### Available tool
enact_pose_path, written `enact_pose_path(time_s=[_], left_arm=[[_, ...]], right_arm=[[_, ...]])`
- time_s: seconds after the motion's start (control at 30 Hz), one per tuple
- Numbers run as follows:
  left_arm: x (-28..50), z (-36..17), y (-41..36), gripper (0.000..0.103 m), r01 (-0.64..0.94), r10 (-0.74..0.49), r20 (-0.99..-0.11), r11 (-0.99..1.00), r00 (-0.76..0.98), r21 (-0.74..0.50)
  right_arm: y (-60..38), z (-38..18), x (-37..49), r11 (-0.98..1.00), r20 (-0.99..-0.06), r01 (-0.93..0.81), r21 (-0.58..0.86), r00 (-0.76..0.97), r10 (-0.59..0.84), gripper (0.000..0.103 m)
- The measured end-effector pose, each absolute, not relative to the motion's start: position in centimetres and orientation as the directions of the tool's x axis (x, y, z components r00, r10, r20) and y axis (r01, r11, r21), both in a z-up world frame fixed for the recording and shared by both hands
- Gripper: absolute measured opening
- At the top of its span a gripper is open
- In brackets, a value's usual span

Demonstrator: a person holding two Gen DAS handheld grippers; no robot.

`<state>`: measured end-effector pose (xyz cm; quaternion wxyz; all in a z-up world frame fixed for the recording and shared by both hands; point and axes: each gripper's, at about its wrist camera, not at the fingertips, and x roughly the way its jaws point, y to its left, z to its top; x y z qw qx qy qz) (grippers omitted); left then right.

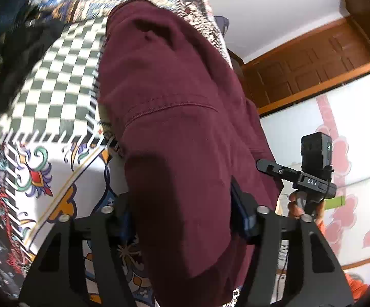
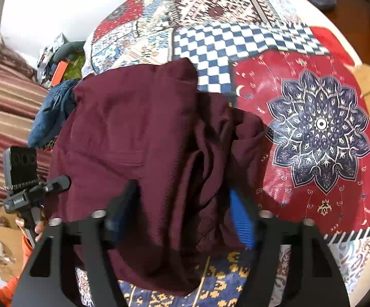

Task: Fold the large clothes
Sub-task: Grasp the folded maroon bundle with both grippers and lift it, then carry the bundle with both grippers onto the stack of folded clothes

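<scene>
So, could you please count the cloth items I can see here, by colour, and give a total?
Maroon garment, between the pads of both the right gripper and the left gripper: 1
Blue garment, crumpled beside the maroon one: 1
Patterned patchwork bedspread under them: 1
Total: 3
</scene>
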<state>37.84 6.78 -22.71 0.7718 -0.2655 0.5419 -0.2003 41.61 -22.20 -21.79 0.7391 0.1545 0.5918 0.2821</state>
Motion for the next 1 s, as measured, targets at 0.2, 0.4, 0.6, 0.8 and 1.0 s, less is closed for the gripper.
enact_pose_path(time_s=[0.2, 0.4, 0.6, 0.8, 1.0], left_arm=[[38.6, -18.6, 6.4, 0.043, 0.084, -0.565, -0.726, 0.808, 0.393, -0.584], [37.9, -14.3, 8.4, 0.04, 0.127, -0.544, -0.709, 0.824, 0.449, -0.552], [37.3, -8.4, 12.3, 0.04, 0.163, -0.506, -0.665, 0.845, 0.549, -0.509], [37.4, -2.2, 17.8, 0.04, 0.168, -0.437, -0.624, 0.881, 0.648, -0.442], [37.9, 0.8, 25.3, 0.04, 0.107, -0.342, -0.611, 0.915, 0.714, -0.388]], right_arm=[[-20.8, -19.2, 41.2, 0.778, -0.769, -0.27, 0.567, 0.165, 0.618, 0.029], [-18.4, -15.5, 41.0, 0.77, -0.744, -0.324, 0.549, 0.231, 0.627, 0.025], [-14.5, -10.0, 41.7, 0.751, -0.7, -0.411, 0.517, 0.302, 0.647, 0.025], [-8.7, -4.9, 43.4, 0.706, -0.633, -0.499, 0.503, 0.344, 0.694, 0.025], [-0.7, -2.6, 45.8, 0.654, -0.59, -0.567, 0.501, 0.328, 0.737, 0.025]])
